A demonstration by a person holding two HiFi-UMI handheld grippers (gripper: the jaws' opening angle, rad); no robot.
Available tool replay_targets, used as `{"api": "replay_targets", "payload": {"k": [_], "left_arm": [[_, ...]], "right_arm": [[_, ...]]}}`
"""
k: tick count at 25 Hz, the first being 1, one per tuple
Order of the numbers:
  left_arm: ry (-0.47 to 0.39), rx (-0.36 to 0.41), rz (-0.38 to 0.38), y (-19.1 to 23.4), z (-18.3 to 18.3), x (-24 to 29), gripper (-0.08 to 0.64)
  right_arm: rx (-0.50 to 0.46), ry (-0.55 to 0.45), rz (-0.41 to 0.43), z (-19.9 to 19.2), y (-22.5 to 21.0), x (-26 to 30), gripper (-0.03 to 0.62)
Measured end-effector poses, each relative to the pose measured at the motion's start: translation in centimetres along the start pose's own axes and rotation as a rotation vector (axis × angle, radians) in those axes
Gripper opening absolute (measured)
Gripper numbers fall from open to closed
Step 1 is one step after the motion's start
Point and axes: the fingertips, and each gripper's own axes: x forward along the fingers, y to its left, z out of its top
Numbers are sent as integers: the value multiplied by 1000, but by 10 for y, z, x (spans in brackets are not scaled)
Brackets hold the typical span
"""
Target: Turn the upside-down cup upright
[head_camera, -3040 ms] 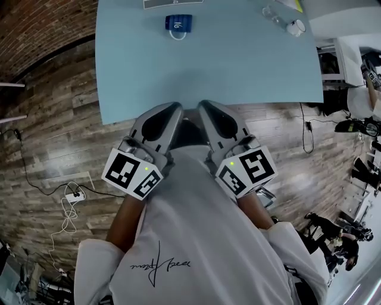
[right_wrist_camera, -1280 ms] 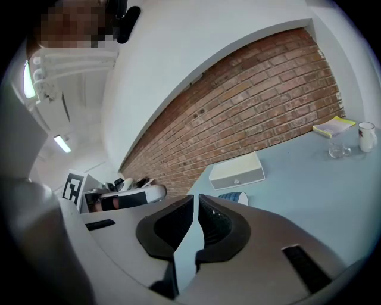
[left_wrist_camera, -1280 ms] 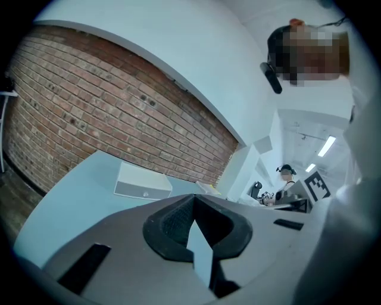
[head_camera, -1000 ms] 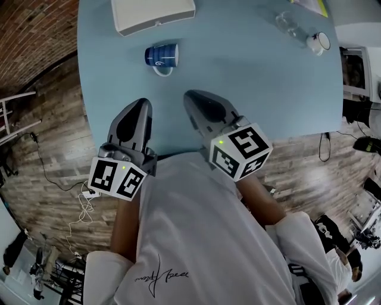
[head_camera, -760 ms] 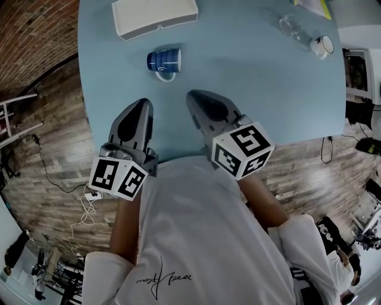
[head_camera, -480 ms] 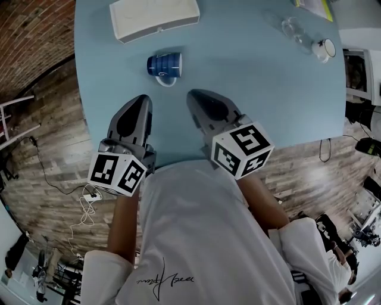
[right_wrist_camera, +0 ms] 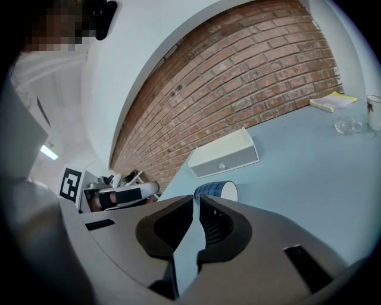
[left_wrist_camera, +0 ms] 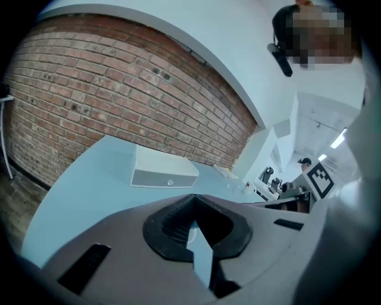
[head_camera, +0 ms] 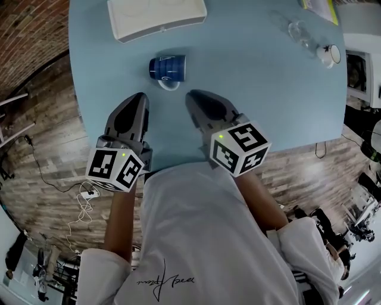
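Note:
A dark blue striped cup stands on the light blue table, its white handle toward me. In the right gripper view the cup shows just past the jaw tips, with a white round end up and to the right. My left gripper hovers over the table's near part, below and left of the cup, jaws together and holding nothing. My right gripper sits just right of and nearer than the cup, also shut and empty. The cup is hidden in the left gripper view, where the left gripper fills the foreground.
A white flat box lies at the table's far side behind the cup. At the far right are a clear glass, a small white cup and a yellow pad. The table's near edge runs beneath the grippers; cables lie on the wooden floor.
Both grippers have moved forward from the table's near edge to out over the table, closer to the cup. The cup has stayed in place. Both stay shut.

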Motion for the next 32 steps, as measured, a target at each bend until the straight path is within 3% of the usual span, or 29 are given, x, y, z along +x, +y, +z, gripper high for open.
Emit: {"api": "replay_targets", "payload": {"k": [17, 32], "left_arm": [[91, -73, 10, 37, -14, 43, 9], [157, -85, 18, 50, -35, 61, 9]], "right_arm": [[37, 74, -29, -6, -30, 42, 23], [74, 121, 31, -11, -40, 59, 25]]}}
